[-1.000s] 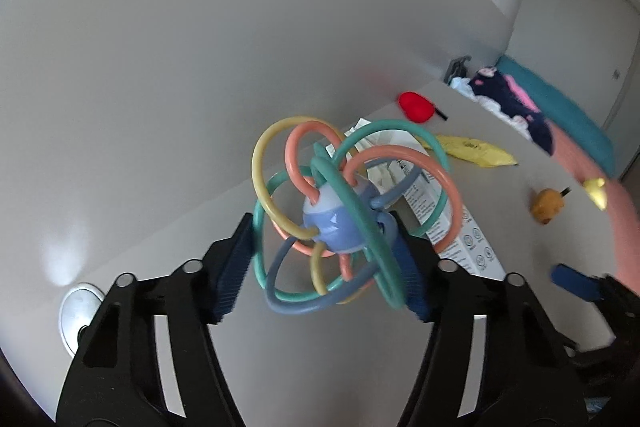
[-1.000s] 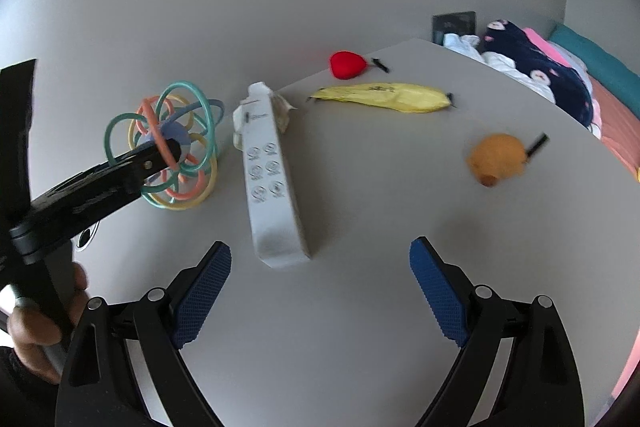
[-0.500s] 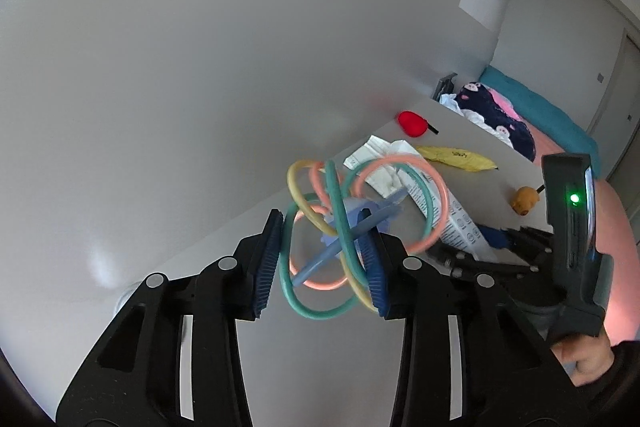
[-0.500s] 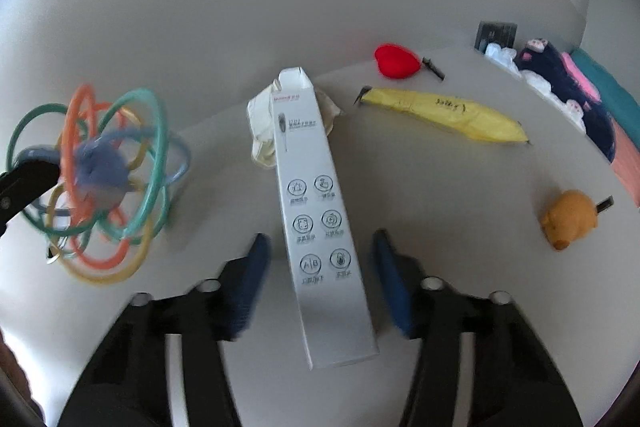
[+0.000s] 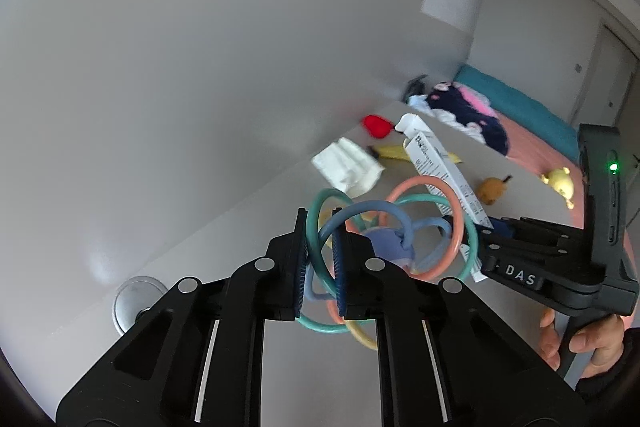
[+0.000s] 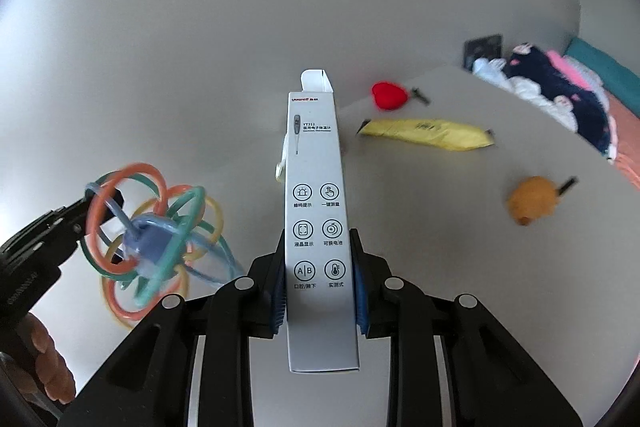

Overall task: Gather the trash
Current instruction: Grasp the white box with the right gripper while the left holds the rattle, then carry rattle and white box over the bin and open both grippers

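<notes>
Both claws loaded, most of the tabletop litter not yet gathered.

The left claw (image 5: 320, 263) has just clamped onto a teal loop of the ring toy (image 5: 400, 227); the right claw (image 6: 320, 291) has just been closing and now grips the white box (image 6: 320, 227), held above the tabletop (image 6: 420, 227). A tissue (image 5: 348, 167), yellow wrapper (image 6: 428, 134), red heart (image 6: 388, 95) and orange toy (image 6: 532, 205) remain lying there. The box reads "YT312" beside a thermometer drawing; "DAS" shows on the right claw's body.
</notes>
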Demonstrator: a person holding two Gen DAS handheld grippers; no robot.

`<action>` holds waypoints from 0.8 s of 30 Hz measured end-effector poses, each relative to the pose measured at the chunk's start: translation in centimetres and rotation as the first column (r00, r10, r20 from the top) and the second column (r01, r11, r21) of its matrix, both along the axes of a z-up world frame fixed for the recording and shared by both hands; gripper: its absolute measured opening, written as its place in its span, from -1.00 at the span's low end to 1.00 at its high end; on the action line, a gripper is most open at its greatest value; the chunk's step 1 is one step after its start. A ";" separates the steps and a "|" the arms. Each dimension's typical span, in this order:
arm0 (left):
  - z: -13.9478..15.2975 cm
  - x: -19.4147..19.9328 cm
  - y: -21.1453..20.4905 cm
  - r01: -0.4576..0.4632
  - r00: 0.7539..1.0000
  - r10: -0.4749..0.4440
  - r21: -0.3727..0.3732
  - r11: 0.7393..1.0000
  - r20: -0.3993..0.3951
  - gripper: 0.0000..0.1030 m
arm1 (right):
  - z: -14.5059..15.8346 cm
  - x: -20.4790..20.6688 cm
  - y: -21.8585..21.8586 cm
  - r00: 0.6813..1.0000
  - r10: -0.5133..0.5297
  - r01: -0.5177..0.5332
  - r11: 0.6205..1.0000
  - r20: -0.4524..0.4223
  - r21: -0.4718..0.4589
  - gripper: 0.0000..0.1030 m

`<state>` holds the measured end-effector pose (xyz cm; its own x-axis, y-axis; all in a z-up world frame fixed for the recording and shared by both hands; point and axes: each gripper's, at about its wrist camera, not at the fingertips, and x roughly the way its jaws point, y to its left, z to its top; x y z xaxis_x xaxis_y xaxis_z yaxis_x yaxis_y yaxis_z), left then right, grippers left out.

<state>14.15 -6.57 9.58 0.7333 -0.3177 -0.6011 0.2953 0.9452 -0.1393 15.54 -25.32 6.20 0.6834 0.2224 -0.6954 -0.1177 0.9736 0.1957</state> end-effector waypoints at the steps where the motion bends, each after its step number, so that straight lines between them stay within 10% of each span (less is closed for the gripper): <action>1: 0.4 -0.4 -0.4 0.007 1.000 -0.007 0.000 1.000 0.009 -0.78 | 0.4 -0.6 -0.5 1.000 -0.009 0.009 1.000 0.010 0.007 -0.45; 14: 4.9 -8.9 -9.7 0.185 0.978 -0.187 0.025 0.982 0.088 -0.78 | 5.8 -13.3 -10.4 0.980 -0.175 0.170 0.984 0.097 0.053 -0.45; 24: 3.2 -15.3 -21.0 0.352 0.936 -0.351 0.072 0.933 -0.020 -0.78 | 4.9 -23.7 -19.2 0.937 -0.343 0.340 0.939 0.062 0.057 -0.45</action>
